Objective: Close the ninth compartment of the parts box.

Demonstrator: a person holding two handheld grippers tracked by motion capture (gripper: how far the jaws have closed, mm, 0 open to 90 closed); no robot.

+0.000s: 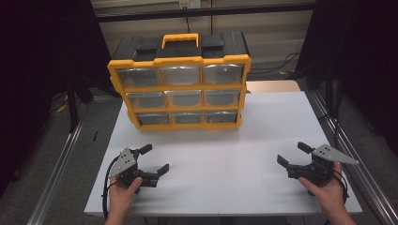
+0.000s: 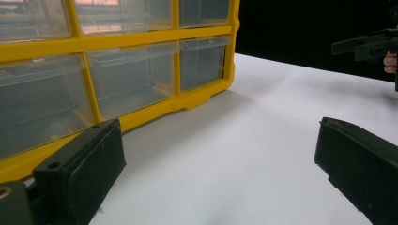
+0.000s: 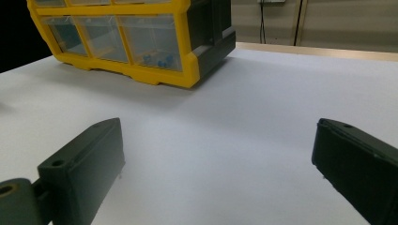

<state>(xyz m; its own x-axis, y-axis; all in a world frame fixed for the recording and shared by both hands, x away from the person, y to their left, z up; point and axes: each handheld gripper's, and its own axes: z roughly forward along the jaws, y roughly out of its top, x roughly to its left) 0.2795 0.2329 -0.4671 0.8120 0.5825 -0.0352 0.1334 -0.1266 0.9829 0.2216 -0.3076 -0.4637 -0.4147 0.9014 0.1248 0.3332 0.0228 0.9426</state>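
Standing upright at the far middle of the white desk point(image 1: 263, 140), the yellow drawer organizer point(image 1: 180, 89) looks rigid, bulky and fairly heavy. Its clear plastic drawers point(image 2: 131, 77) seem light, slick and likely to slide out, so the top handle point(image 1: 179, 39) or a drawer's front lip looks the safest hold. Well in front of the organizer, the left claw point(image 1: 154, 158) and right claw point(image 1: 292, 154) both gape wide, empty.

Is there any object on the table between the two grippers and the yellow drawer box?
Nothing visible stands in the way. Bare white table lies between the left gripper, the right gripper and the yellow drawer box. Both grippers are open and hold nothing.
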